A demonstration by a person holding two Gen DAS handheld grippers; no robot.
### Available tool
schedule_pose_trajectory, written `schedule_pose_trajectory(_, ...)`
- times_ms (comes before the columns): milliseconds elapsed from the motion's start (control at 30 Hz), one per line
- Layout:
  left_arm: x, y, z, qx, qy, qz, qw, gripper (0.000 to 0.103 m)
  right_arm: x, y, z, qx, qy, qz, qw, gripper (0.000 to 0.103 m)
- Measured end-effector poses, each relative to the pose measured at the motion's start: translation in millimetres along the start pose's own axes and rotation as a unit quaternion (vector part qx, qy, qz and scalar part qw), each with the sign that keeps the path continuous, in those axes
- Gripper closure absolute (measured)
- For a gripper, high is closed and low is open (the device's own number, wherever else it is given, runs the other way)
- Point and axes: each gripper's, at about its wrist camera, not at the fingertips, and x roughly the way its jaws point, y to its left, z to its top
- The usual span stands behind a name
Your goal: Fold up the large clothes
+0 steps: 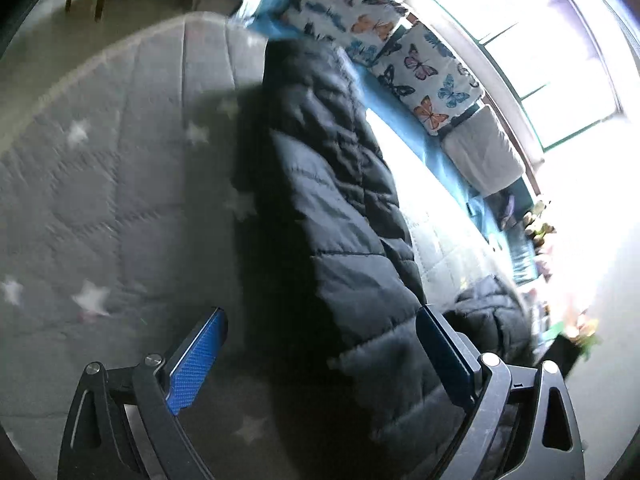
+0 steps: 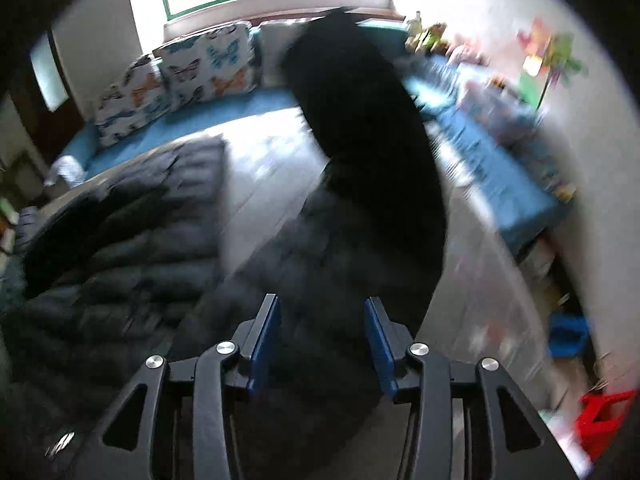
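The black puffer jacket (image 1: 332, 200) lies half folded; left gripper (image 1: 320, 356) wide open, right gripper (image 2: 322, 344) partly open, neither visibly gripping.

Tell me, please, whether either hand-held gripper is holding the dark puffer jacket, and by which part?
The right hand-held gripper seems to grip the dark puffer jacket by a raised dark section; blur hides which part. The left hand-held gripper is open, straddling it.

Left gripper (image 1: 320, 322) jaws spread wide, blue pads (image 1: 196, 364) well apart, nothing pinched between them; right gripper (image 2: 322, 316) jaws partly apart, pads (image 2: 266, 340) parallel, whether they clamp anything can't be told.
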Motion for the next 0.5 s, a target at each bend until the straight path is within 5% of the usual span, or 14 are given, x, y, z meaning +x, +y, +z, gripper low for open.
schedule_pose_trajectory(67,12,1,-1,-0.008,0.010,-0.032,0.9994,0.014,-1,-2,-10,0.004,0.020,0.026,0.999,0.054)
schedule_pose_trajectory(200,27,1,-7,-0.021,0.018,-0.078,0.9966,0.075,-15,1,-43,0.027,0.047,0.080,0.995,0.052)
schedule_pose_trajectory(267,26,0,-8,-0.026,0.010,-0.079,0.9965,0.088,-19,2,-49,0.029,0.055,0.086,0.994,0.051)
schedule_pose_trajectory(500,-39,-15,-16,0.001,-0.074,-0.048,0.9961,0.095,-39,5,-52,0.018,0.050,0.081,0.995,0.051)
